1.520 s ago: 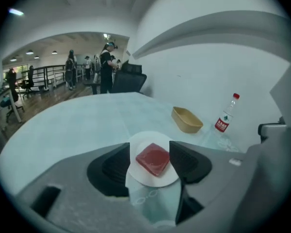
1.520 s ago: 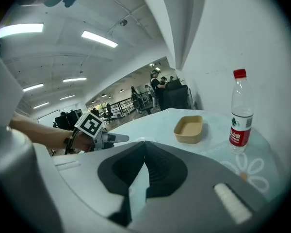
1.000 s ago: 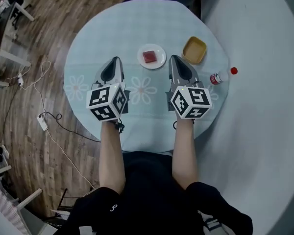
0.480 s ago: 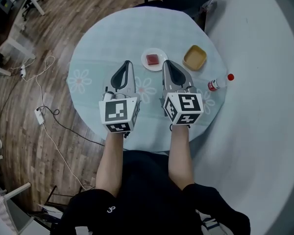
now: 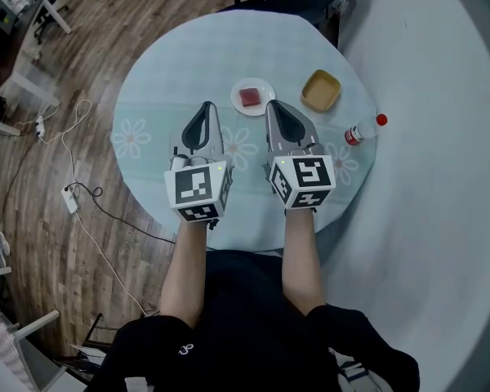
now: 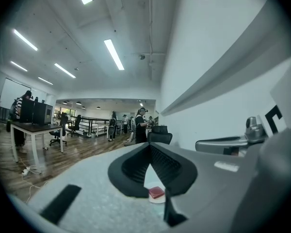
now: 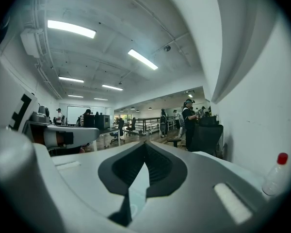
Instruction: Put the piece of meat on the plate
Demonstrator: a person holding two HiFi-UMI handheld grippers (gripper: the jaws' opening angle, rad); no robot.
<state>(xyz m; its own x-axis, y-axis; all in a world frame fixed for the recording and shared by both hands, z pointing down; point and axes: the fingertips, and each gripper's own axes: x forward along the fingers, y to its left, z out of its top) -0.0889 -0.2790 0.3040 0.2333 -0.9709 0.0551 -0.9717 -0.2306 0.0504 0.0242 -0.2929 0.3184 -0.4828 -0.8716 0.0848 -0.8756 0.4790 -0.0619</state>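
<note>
I hold both grippers level and side by side over the near half of the round counter (image 5: pixel 147 80), which has a pale blue flower-print cloth. Both point away from me.

Left gripper (image 5: pixel 207 106): fingers (image 6: pixel 131 165) closed tip to tip, nothing between them. In the left gripper view only a thin wedge of cloth shows under the meeting tips. Its black-and-white marker cube (image 5: pixel 198 190) is at my end, over the counter's near edge.

Right gripper (image 5: pixel 275 104): fingers (image 7: pixel 162 166) also pressed together at the tips, empty. Its marker cube (image 5: pixel 302 180) is level with the other one.

The red square piece of meat (image 5: pixel 250 97) lies flat in the middle of the small round white plate (image 5: pixel 264 87). The plate sits on the counter just past the fingertips, between the two grippers and a bit nearer the right one. No finger touches the plate or the meat. The left gripper view shows the meat (image 6: pixel 156 192) and a sliver of plate rim (image 6: pixel 158 201) through the wedge below the tips.

A square yellow bowl (image 5: pixel 322 90) sits to the right of the plate, apart from it, and looks empty. A clear plastic bottle with a red cap (image 5: pixel 362 130) stands at the counter's right edge. The right gripper view shows the bottle (image 7: pixel 275 176) at far right, cap up.
</note>
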